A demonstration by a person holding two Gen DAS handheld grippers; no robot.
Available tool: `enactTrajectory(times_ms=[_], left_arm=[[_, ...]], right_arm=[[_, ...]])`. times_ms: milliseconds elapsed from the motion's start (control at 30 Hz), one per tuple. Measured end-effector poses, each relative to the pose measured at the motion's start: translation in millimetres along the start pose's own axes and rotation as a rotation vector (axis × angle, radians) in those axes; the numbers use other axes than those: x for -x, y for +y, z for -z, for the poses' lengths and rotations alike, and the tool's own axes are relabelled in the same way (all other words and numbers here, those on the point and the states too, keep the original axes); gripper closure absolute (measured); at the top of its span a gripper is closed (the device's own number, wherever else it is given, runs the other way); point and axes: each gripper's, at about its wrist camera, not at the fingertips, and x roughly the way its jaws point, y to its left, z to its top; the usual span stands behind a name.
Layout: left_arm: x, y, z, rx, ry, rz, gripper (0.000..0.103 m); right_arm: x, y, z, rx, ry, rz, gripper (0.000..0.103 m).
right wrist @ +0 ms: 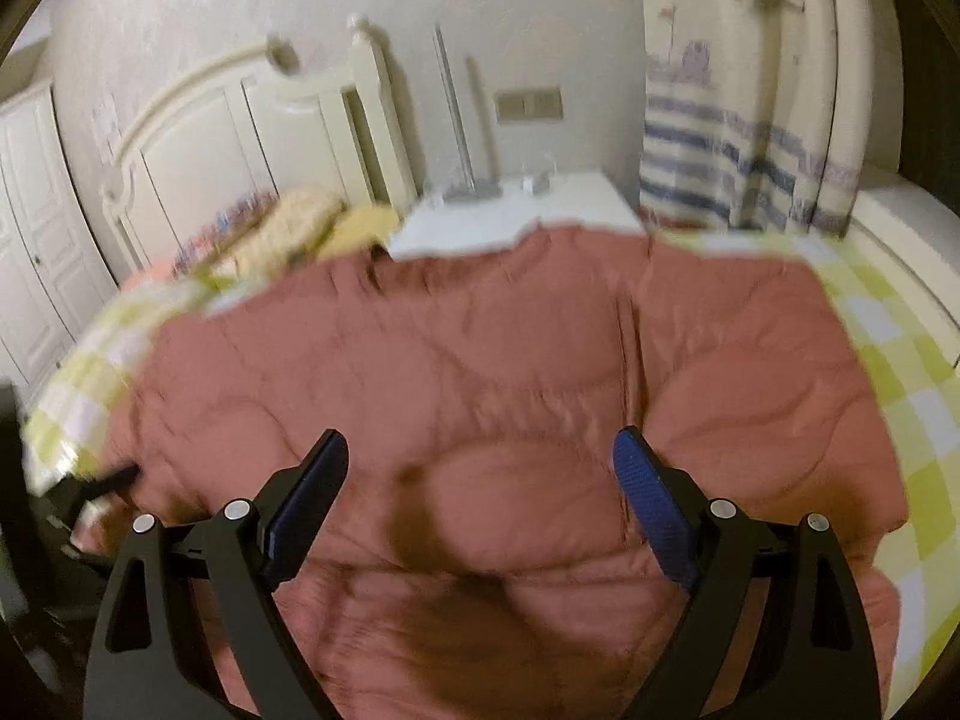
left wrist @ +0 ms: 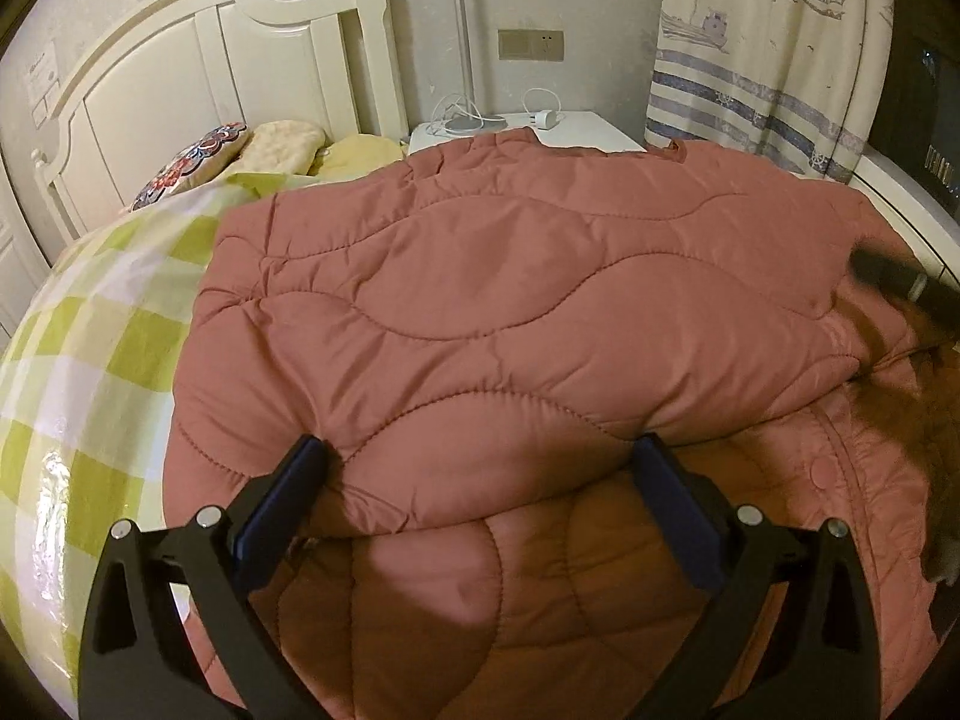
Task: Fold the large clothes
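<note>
A large pink quilted coat (left wrist: 510, 276) lies spread over the bed, its upper layer folded across the lower part, with a snap button (left wrist: 819, 471) showing at the right. My left gripper (left wrist: 480, 450) hovers over the near fold with its jaws wide apart; nothing is pinched between its pads. In the blurred right wrist view the same coat (right wrist: 480, 360) fills the middle. My right gripper (right wrist: 480, 450) hangs open above it, holding nothing. A dark blurred shape at the coat's right edge (left wrist: 888, 276) looks like the right gripper.
The coat rests on a green-and-white checked sheet (left wrist: 90, 360). Pillows (left wrist: 198, 156) lie against a cream headboard (left wrist: 180, 78). A white nightstand (left wrist: 576, 126) with a lamp base and charger stands behind the bed, beside a boat-print curtain (left wrist: 768, 60).
</note>
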Motion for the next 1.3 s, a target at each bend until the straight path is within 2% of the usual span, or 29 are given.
enactTrajectory(times_ms=[133, 233, 267, 300, 433, 500, 567, 633, 667, 700, 833, 967, 1033, 1133, 1267, 1300], left_arm=[[0.0, 0.1, -1.2, -0.002, 0.002, -0.002, 0.002], [-0.7, -0.2, -2.0, -0.001, 0.001, -0.001, 0.002], [-0.6, -0.3, -1.9, -0.001, 0.001, -0.002, 0.002], [-0.7, -0.2, -1.8, -0.002, 0.0, -0.004, 0.002], [0.0, -1.0, -1.4, -0.002, 0.001, -0.007, 0.002], [0.4, -1.3, -0.9, 0.0, 0.001, -0.005, 0.002], [1.1, -1.1, -0.6, 0.0, 0.001, -0.005, 0.002], [0.3, -0.6, -0.7, -0.001, 0.001, -0.006, 0.002], [0.8, -0.4, -0.7, -0.002, 0.001, -0.005, 0.002], [1.1, 0.1, -0.6, -0.003, 0.001, -0.006, 0.002], [1.1, 1.1, -1.6, -0.005, 0.004, -0.011, 0.002], [1.2, 1.5, -1.7, -0.006, 0.004, -0.012, 0.002], [1.3, 1.8, -1.7, -0.005, 0.005, -0.011, 0.002], [1.3, 1.6, -1.7, -0.005, 0.004, -0.011, 0.002], [1.2, 1.3, -1.6, -0.005, 0.004, -0.01, 0.002], [1.0, 1.1, -1.9, -0.006, 0.005, -0.011, 0.002]], right_arm=[[1.0, 32.9, -22.2, 0.133, -0.055, 0.064, 0.017], [-42.4, 51.8, -24.7, 0.226, 0.068, 0.11, 0.017], [-69.5, 53.4, -16.5, 0.26, 0.166, 0.154, 0.017], [-82.1, 51.1, -9.9, 0.259, 0.207, 0.141, 0.017], [-68.3, 38.6, -19.4, 0.217, 0.205, 0.093, 0.017], [-45.2, 16.7, -33.4, 0.175, 0.104, 0.145, 0.015], [-37.4, -15.7, -41.5, 0.082, 0.067, 0.2, 0.015], [-49.4, -42.7, -38.5, 0.007, 0.129, 0.235, 0.013], [-65.9, -55.3, -30.2, -0.006, 0.221, 0.217, 0.007], [-72.4, -59.7, -25.0, 0.011, 0.243, 0.188, 0.007], [-63.1, -57.1, -41.4, 0.097, 0.226, 0.203, 0.007], [-53.8, -82.3, -71.3, 0.019, 0.144, 0.227, 0.007], [-61.0, -100.3, -74.3, -0.035, 0.171, 0.257, 0.007], [-97.0, -128.9, -59.3, -0.046, 0.288, 0.286, 0.004], [-84.5, -126.5, -55.8, -0.065, 0.249, 0.287, 0.005], [-73.3, -124.1, -57.4, -0.073, 0.202, 0.303, 0.005]])
